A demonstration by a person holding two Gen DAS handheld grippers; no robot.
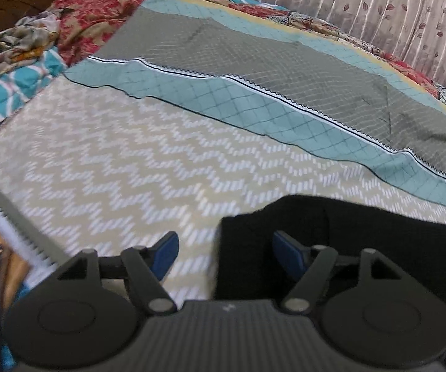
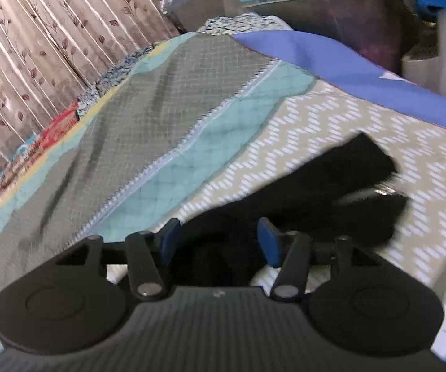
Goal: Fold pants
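The black pants (image 1: 378, 241) lie bunched on the beige chevron bedspread (image 1: 114, 161) at the lower right of the left wrist view. My left gripper (image 1: 226, 254) is open just above them; its right blue pad is over the cloth and its left pad over bare bedspread, with the pants' left edge between the two. In the right wrist view the pants (image 2: 331, 186) stretch from under my right gripper (image 2: 218, 241) up to the right. That gripper is open too, its blue pads apart with black cloth lying below and between them, not pinched.
A teal and grey quilt (image 1: 254, 71) covers the far half of the bed. A red floral blanket (image 1: 99, 12) and crumpled clothes (image 1: 21, 40) lie at the far left. A leaf-patterned curtain (image 2: 37, 31) runs behind. A blue sheet (image 2: 378, 86) and plastic tubs (image 2: 331, 6) border the right.
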